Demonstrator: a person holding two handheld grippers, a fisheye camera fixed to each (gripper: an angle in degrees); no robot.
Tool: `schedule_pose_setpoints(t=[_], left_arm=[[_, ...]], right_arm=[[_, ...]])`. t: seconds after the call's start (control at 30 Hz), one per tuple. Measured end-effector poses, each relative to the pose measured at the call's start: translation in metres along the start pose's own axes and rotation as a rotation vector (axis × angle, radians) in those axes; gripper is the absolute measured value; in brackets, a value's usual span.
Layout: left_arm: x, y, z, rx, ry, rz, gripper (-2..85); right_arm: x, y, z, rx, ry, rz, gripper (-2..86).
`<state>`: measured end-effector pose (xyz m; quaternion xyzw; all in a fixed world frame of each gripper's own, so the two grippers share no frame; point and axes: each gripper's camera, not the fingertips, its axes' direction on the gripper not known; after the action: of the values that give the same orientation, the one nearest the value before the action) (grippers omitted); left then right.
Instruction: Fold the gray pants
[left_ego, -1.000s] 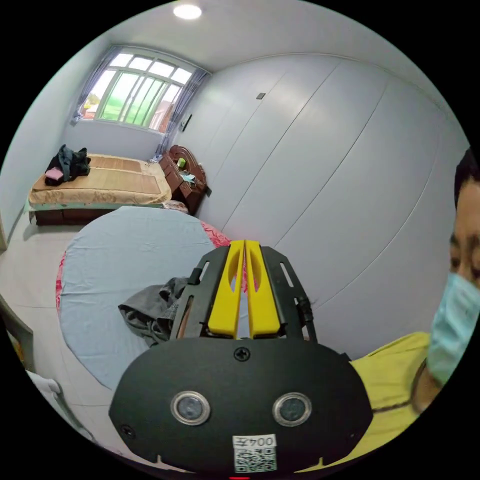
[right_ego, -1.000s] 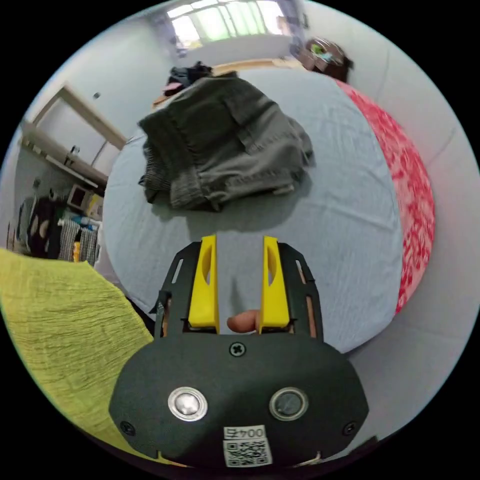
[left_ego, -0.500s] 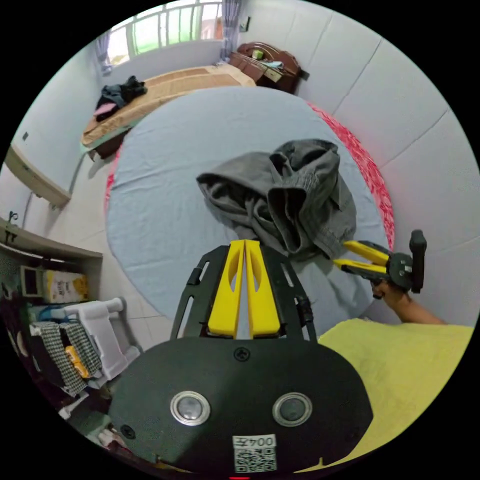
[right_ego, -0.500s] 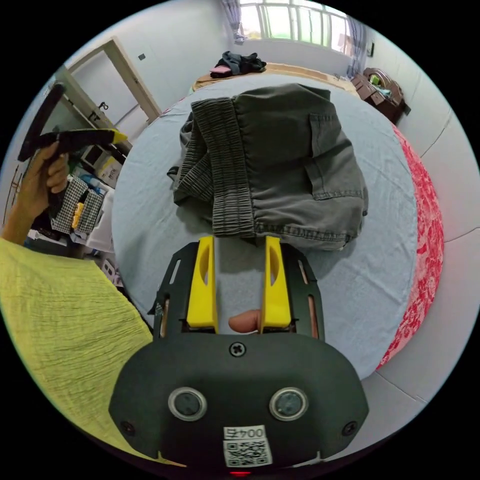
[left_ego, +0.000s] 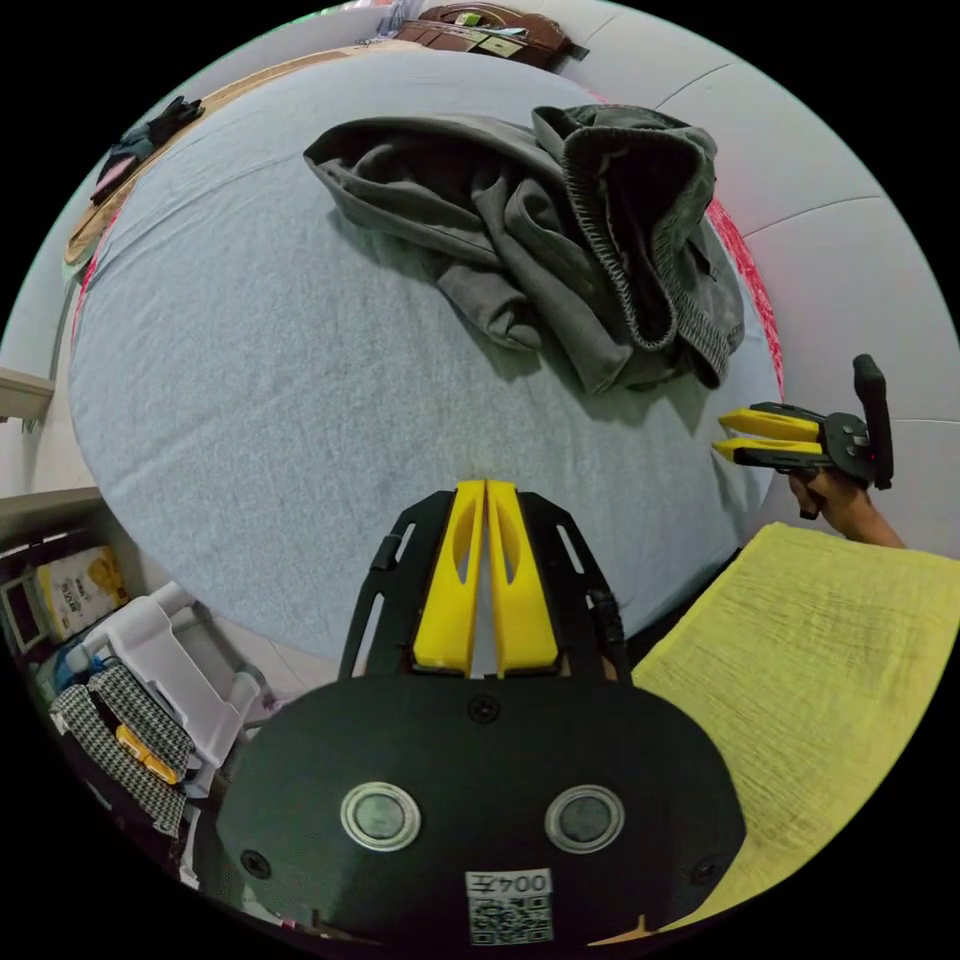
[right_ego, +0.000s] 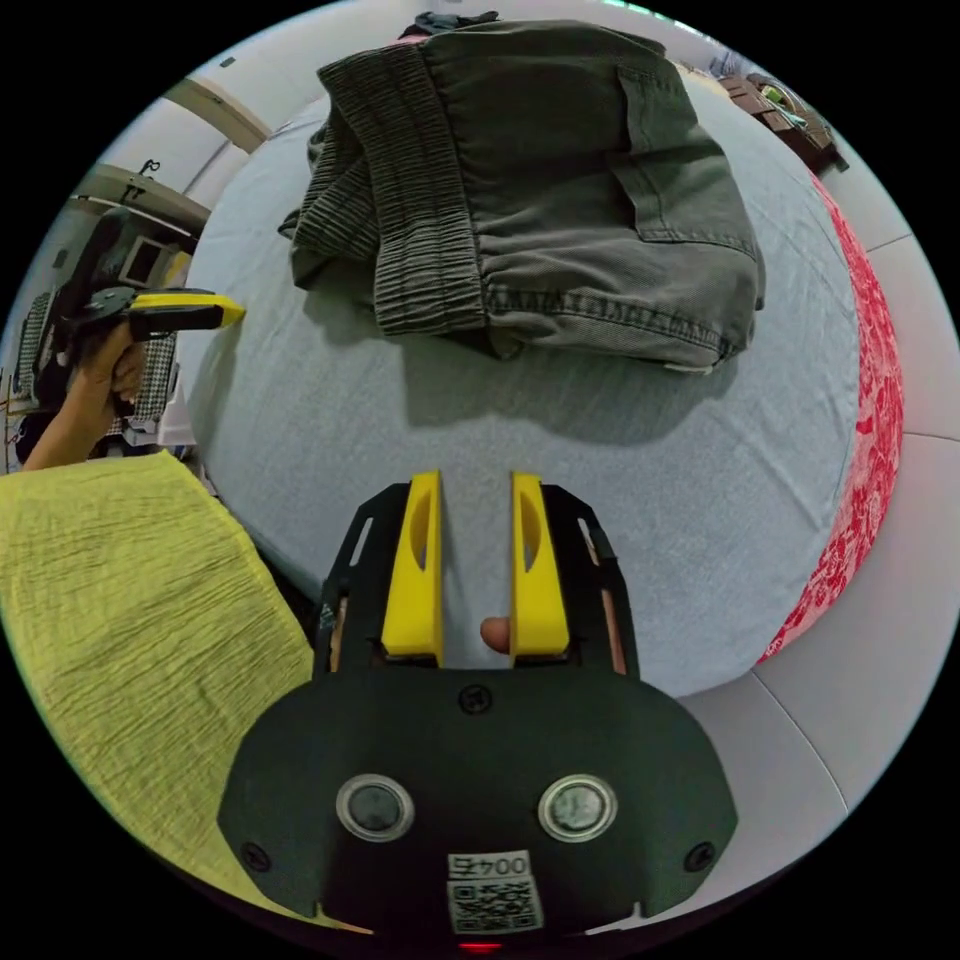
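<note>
A round bed under a pale blue sheet (left_ego: 250, 380) spreads ahead of both my tools, with a red patterned cover (right_ego: 870, 440) showing along its edge. The gray pants (left_ego: 560, 230) lie crumpled on the sheet, well ahead of my left gripper (left_ego: 484, 490) and touching neither tool. Its yellow jaws are pressed together on nothing. My right gripper (right_ego: 477, 480) points at the waistband end of the pants; its jaws stand slightly apart and empty, and a fingertip (right_ego: 495, 632) shows between their bases. Each tool appears off to the side in the other's view, held in my hand. A white rack (left_ego: 170, 660) with checkered cloth (left_ego: 120, 730) sits beside my left tool.
</note>
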<state>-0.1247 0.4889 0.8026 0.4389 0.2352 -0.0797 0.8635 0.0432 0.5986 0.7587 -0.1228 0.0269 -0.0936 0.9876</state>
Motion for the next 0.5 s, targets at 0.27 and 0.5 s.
schedule_pose_setpoints(t=[0.27, 0.5], left_arm=[[-0.052, -0.015, 0.007, -0.007, 0.041, 0.001, 0.4], [-0.078, -0.025, 0.012, -0.012, -0.022, 0.091, 0.5]], right_arm=[[-0.026, -0.016, 0.006, -0.08, 0.127, -0.03, 7.6], [-0.064, 0.015, -0.049, 0.337, 0.27, -0.131, 12.7]])
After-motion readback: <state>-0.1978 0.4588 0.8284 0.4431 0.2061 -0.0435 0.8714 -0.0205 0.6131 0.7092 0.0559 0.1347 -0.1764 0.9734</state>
